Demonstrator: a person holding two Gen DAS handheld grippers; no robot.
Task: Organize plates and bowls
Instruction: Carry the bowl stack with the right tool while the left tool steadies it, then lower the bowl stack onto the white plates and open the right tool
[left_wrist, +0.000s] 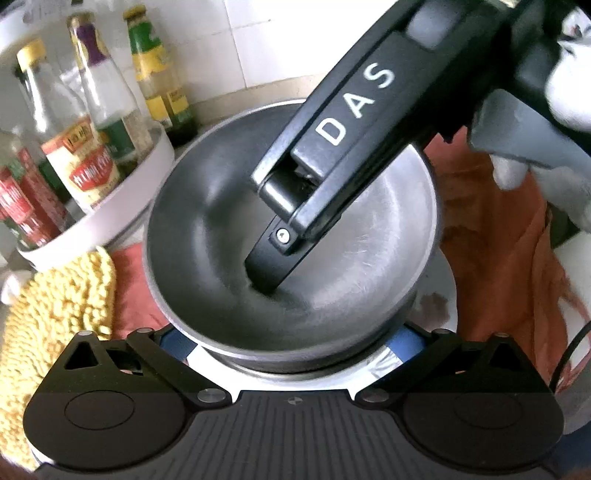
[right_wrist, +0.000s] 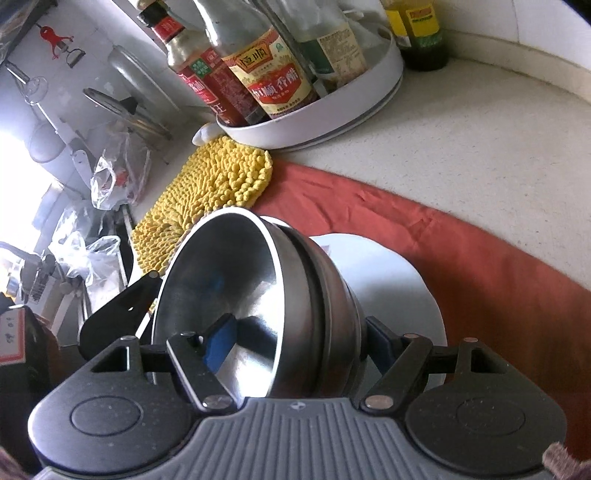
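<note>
A steel bowl (left_wrist: 229, 236) fills the left wrist view, nested in a second steel bowl whose rim (left_wrist: 295, 373) shows beneath. The right gripper (left_wrist: 269, 273) reaches down into it, one finger inside. In the right wrist view the stacked bowls (right_wrist: 258, 288) stand on edge between my right gripper's (right_wrist: 295, 343) blue pads (right_wrist: 221, 339); one pad is inside, the other outside on the wall. A white plate (right_wrist: 388, 280) lies behind on the red cloth (right_wrist: 480, 266). My left gripper (left_wrist: 295, 347) has its jaws wide apart under the bowls.
A white round tray (right_wrist: 332, 110) of sauce bottles (right_wrist: 280, 74) stands at the back. A yellow chenille mitt (right_wrist: 207, 192) lies beside it. A green-labelled bottle (right_wrist: 421, 33) stands on the pale counter (right_wrist: 480, 140). Plastic bags (right_wrist: 110, 177) and pot lids are at the left.
</note>
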